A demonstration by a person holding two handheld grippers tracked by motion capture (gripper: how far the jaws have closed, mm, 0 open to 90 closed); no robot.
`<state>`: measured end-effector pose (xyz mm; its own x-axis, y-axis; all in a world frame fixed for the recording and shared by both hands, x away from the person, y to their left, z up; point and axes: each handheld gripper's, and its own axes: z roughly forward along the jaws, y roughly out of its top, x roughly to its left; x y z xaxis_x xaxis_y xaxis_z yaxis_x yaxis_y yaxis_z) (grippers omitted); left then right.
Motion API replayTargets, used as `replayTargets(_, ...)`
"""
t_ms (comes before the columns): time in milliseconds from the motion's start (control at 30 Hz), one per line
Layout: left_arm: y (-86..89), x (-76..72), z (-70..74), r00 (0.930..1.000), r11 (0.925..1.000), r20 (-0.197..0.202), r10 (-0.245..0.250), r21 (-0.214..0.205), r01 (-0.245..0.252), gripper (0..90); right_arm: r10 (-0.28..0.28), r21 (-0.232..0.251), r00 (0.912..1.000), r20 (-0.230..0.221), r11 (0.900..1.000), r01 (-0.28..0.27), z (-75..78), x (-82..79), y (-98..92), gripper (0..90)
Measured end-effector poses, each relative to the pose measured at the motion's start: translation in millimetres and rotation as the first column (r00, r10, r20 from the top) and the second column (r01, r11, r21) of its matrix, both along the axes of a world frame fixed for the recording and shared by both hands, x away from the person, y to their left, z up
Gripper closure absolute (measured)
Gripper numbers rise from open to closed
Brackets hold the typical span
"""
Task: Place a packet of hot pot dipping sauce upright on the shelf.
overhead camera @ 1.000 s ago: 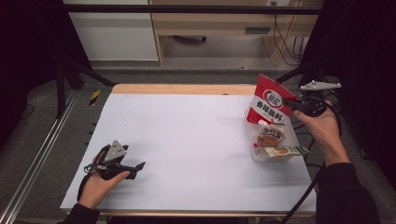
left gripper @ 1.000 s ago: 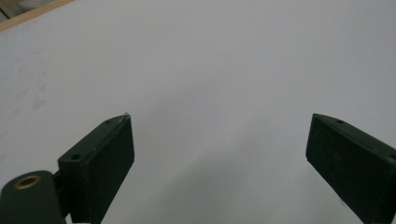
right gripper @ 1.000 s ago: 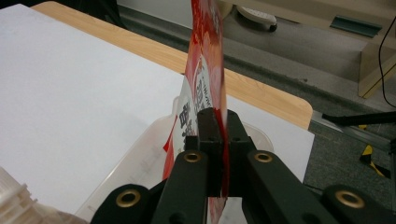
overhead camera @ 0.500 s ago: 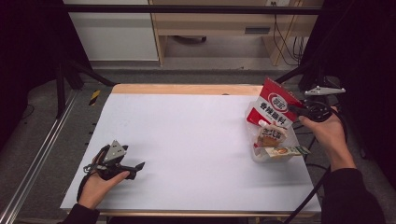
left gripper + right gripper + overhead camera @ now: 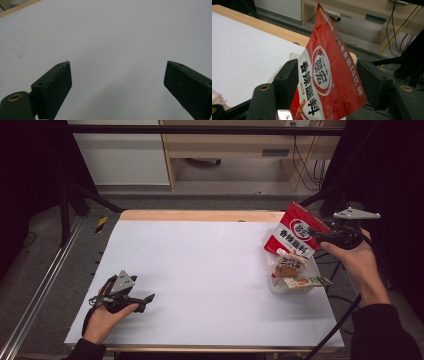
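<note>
Jaws of the right gripper (image 5: pixel 329 82) have just been opening and are now standing apart on either side of the red seasoning pouch (image 5: pixel 329 75), which is sitting between them with a gap showing at the far pad, so the pouch is being released rather than squeezed; in the high view that pouch (image 5: pixel 295 232) is leaning upright against the far end of the clear plastic container (image 5: pixel 295 277) near the table's right edge, its lower end seemingly resting in or just behind the container, though which I cannot tell. Judging from that, the step in hand is letting go of the pouch there, and doing it well is a matter of backing the right gripper (image 5: pixel 325 237) straight out along its own line, keeping both pads off the foil so the tall pouch is not being dragged or tipped toward the table edge. Two smaller snack packets (image 5: pixel 292 267) are lying in the container just in front of the pouch, one poking out over the rim, and could be knocked if the hand dips. Well apart from the container, toward the near left corner of the white table (image 5: pixel 210 270), the left gripper (image 5: pixel 137 300) is resting low with its jaws wide apart and nothing between them, over bare tabletop (image 5: pixel 112 37)
</note>
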<state>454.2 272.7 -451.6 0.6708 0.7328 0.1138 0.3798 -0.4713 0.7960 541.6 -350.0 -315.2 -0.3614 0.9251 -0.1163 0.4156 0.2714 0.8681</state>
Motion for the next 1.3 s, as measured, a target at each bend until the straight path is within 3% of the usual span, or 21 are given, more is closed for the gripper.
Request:
replayTargets(300,1.9,0.3,0.6,1.0,1.0,0.002,0.006,-0.003,-0.006,7.6,-0.004,-0.016,0.9991,0.043,0.9999,0.005,19.2,-10.0,17.3,24.7)
replayTargets(500,1.8,-0.1,0.8,1.0,1.0,0.004,0.007,-0.002,-0.007,7.6,0.04,-0.047,0.9982,0.046,0.9982,-0.038,29.3,-23.8,42.8,21.4)
replayTargets(700,2.6,0.0,0.8,0.9999,0.9999,0.003,0.01,-0.004,-0.01,7.6,0.091,-0.035,0.9944,0.054,0.9954,-0.089,32.2,-42.9,73.4,19.6)
replayTargets(967,4.1,0.5,0.8,0.9998,0.9997,0.004,0.021,-0.009,-0.021,6.7,0.167,-0.03,0.9853,0.037,0.9857,-0.166,18.5,-71.5,122.0,16.2)
replayTargets(1067,4.0,0.4,1.2,0.9993,0.9993,0.005,0.036,-0.009,-0.036,4.4,0.197,-0.037,0.9804,0.012,0.9799,-0.196,6.5,-79.2,139.2,14.2)
replayTargets(1300,9.5,1.6,1.9,0.9977,0.9973,0.003,0.067,-0.029,-0.067,2.8,0.221,0.005,0.9746,-0.034,0.9752,-0.221,-26.2,-92.3,170.1,9.7)
